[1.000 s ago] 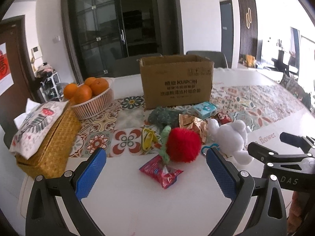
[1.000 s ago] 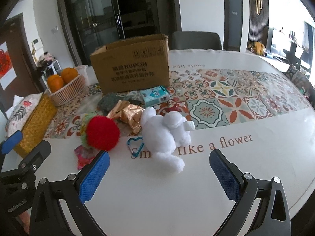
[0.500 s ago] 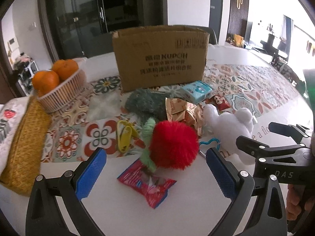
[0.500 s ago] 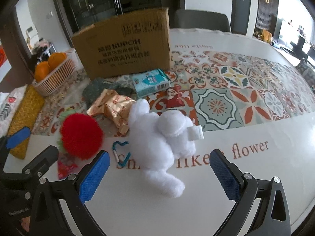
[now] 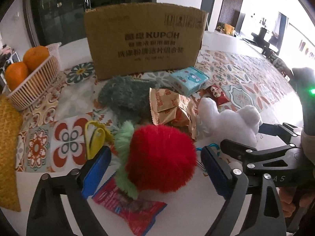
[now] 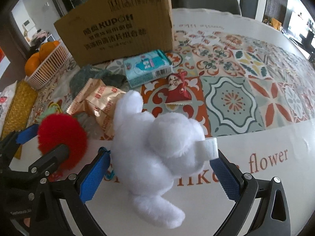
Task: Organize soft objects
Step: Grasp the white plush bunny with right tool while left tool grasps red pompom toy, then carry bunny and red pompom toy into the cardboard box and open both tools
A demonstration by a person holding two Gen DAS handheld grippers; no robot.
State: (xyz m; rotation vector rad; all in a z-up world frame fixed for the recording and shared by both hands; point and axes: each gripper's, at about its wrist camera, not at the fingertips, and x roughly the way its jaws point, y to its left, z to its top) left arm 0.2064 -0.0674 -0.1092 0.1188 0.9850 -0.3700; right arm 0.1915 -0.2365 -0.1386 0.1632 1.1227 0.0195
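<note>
Both grippers have dropped toward the pile since the earlier frames, and each now brackets a toy that then lay well ahead of it. At the left gripper (image 5: 155, 172) the jaws are closing around the red plush ball (image 5: 161, 157); the blue pads stand either side of it, the right one close against the fur, yet no squeeze shows. At the right gripper (image 6: 157, 174) the white plush animal (image 6: 157, 145) fills the gap between spread pads, which flank it without visibly pressing.

Outward from the red ball, its green fuzzy stem overlaps a red snack packet (image 5: 130, 202), and a yellow clip (image 5: 94, 137) lies just beside it. Behind sit gold foil packets (image 5: 171, 110), a grey-green plush (image 5: 126, 96), a blue tissue pack (image 5: 189, 78), and then the cardboard box (image 5: 145, 37).

My reading: this is the grasp step for two soft toys at once, with nothing yet lifted. Next, each claw needs to close enough to dent the fur, taking the plush alone and not the packet or the blue carabiner (image 6: 108, 174) at the edge. Then comes a lift toward the box, probably the destination.
</note>
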